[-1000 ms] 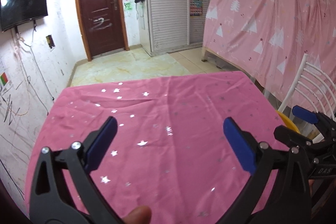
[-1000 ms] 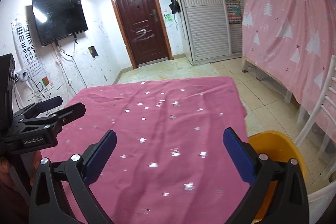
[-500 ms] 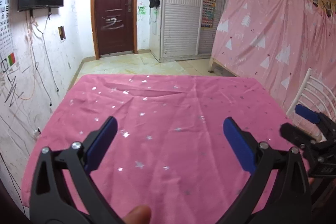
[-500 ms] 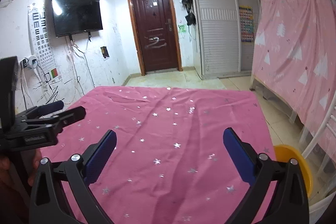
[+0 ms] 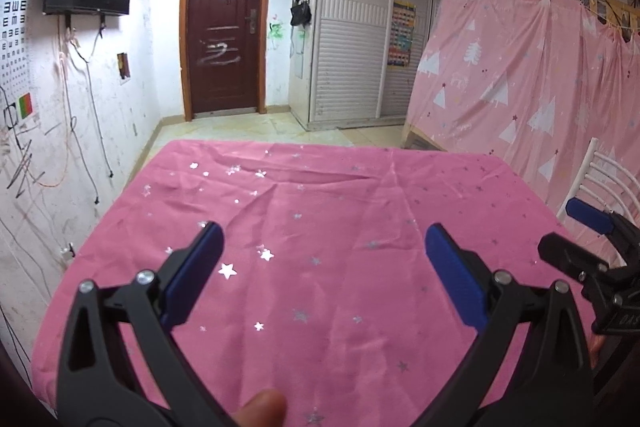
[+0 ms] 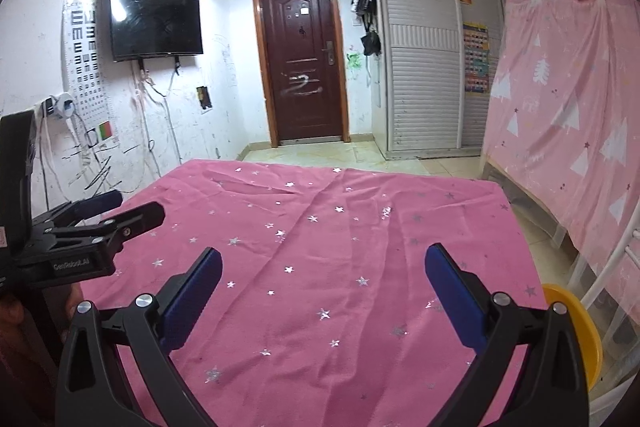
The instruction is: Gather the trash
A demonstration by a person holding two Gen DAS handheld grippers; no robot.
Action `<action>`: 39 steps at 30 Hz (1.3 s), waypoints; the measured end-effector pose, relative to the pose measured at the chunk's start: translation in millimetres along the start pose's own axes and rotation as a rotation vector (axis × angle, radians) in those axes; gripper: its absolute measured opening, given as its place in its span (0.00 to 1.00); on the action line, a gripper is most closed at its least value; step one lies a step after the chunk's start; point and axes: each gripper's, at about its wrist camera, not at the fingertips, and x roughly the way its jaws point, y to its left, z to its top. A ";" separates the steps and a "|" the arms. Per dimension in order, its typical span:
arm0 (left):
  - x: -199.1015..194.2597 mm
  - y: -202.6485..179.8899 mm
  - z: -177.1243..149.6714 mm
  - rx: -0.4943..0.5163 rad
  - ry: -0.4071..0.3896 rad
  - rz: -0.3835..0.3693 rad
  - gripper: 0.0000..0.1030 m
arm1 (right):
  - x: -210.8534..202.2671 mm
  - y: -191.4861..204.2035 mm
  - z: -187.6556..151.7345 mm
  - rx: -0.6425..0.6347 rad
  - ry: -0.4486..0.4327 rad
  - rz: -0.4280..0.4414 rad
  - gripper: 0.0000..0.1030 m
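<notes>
My left gripper (image 5: 320, 239) is open and empty, held above a table under a pink star-print cloth (image 5: 320, 211). My right gripper (image 6: 320, 259) is open and empty over the same cloth (image 6: 328, 227). No trash shows on the cloth in either view. The right gripper also shows at the right edge of the left wrist view (image 5: 576, 231), and the left gripper at the left edge of the right wrist view (image 6: 124, 207). A yellow bin (image 6: 580, 331) stands below the table's right edge.
A white chair (image 5: 608, 179) stands right of the table. A pink curtain (image 6: 568, 115) hangs along the right side. A dark door (image 6: 300, 59), a wardrobe (image 6: 424, 75) and a wall TV (image 6: 154, 21) lie beyond the table.
Both grippers have tilted upward and drawn back, so more of the far wall and door shows. The yellow bin has dropped out of the left wrist view. Both stay open.
</notes>
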 end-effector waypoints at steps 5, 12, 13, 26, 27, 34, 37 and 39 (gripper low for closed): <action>0.2 -4.3 -0.7 0.016 -0.006 0.007 0.94 | -0.8 -6.6 -1.1 0.026 -0.005 0.003 0.92; 0.2 -6.5 -1.5 0.015 -0.001 0.016 0.94 | -2.8 -9.2 -2.8 0.015 -0.004 0.006 0.92; 0.4 -6.1 -1.4 0.012 0.000 0.017 0.94 | -2.6 -9.0 -2.8 0.016 -0.004 0.006 0.92; 0.8 -3.6 -1.1 -0.005 0.011 0.021 0.94 | -2.9 -7.3 -3.8 0.014 -0.005 0.005 0.92; 1.2 -3.3 -1.2 -0.006 0.011 0.022 0.94 | -2.9 -7.3 -3.7 0.014 -0.005 0.005 0.92; 2.5 -2.8 -0.7 -0.005 0.010 0.023 0.94 | -2.9 -7.2 -3.8 0.013 -0.004 0.005 0.92; 2.3 -2.7 -1.1 -0.006 0.009 0.026 0.94 | -2.8 -7.3 -3.8 0.013 -0.004 0.005 0.92; 3.3 -2.4 -1.4 -0.006 0.009 0.032 0.94 | -2.9 -7.1 -3.9 0.013 -0.004 0.005 0.92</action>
